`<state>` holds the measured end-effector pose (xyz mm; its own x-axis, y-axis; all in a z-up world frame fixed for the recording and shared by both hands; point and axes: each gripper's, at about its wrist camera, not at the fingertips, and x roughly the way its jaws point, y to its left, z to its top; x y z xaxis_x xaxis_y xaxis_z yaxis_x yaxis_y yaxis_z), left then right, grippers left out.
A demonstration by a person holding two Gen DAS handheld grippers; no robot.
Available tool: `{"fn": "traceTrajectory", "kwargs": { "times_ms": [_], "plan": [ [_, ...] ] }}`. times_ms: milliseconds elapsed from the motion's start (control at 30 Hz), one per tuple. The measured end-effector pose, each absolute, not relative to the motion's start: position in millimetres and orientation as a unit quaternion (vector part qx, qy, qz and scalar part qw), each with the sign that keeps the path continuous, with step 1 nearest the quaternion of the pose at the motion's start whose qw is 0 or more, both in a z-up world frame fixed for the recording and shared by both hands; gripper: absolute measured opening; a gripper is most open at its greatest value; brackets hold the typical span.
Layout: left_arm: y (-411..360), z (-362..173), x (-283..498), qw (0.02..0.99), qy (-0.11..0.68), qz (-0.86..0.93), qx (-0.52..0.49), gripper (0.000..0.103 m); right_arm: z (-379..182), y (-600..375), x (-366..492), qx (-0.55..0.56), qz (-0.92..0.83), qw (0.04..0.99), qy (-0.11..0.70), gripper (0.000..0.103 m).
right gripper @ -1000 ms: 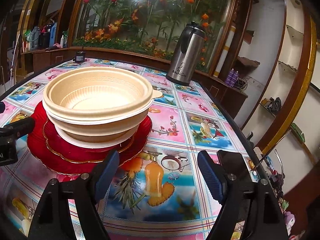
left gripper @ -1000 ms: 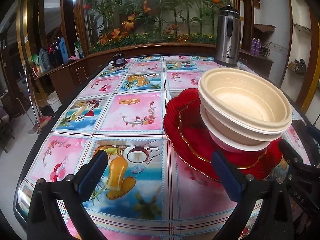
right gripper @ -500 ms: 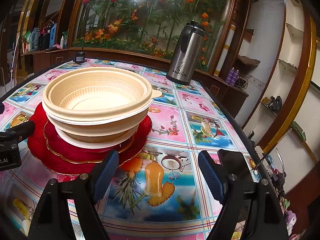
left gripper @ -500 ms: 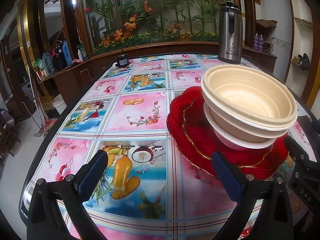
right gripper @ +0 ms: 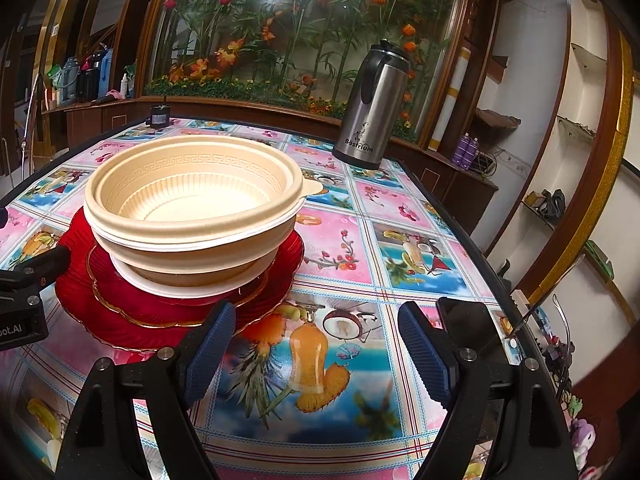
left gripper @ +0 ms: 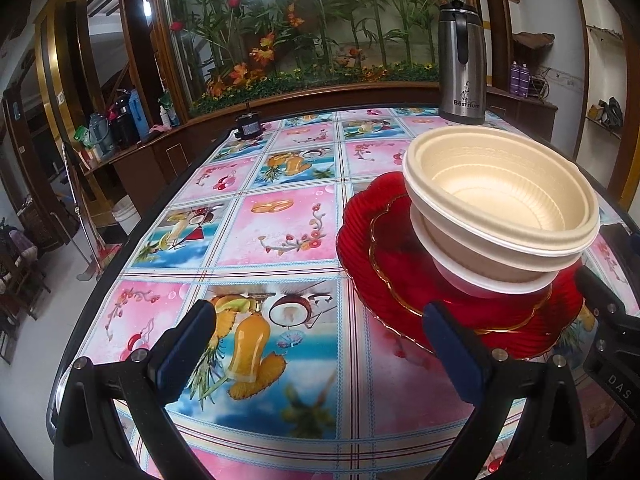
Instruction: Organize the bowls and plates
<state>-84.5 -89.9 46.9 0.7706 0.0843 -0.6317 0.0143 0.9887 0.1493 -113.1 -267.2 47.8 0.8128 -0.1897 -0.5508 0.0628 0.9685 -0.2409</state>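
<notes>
Hovering with fingers spread wide and empty, the left gripper (left gripper: 320,354) and right gripper (right gripper: 314,350) touch nothing. Between them, cream bowls (right gripper: 194,200) sit nested on stacked red plates (right gripper: 176,312) upon the fruit-print tablecloth (left gripper: 280,224). Beyond the bowls stands a steel thermos jug (right gripper: 370,114) marked "Bastrium".

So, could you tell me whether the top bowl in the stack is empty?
Empty: the top bowl shows only its bare ribbed inside in both views.
</notes>
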Motion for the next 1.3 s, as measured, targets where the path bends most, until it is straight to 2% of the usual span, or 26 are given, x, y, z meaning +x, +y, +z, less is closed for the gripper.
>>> {"fn": "traceTrajectory", "kwargs": {
  "times_ms": [1300],
  "plan": [
    [-89.2, 45.7, -84.3, 0.937, 0.341, 0.016, 0.074, 0.103, 48.2, -268.5, -112.5, -0.109, -0.069, 0.946, 0.298, 0.087]
  ]
}}
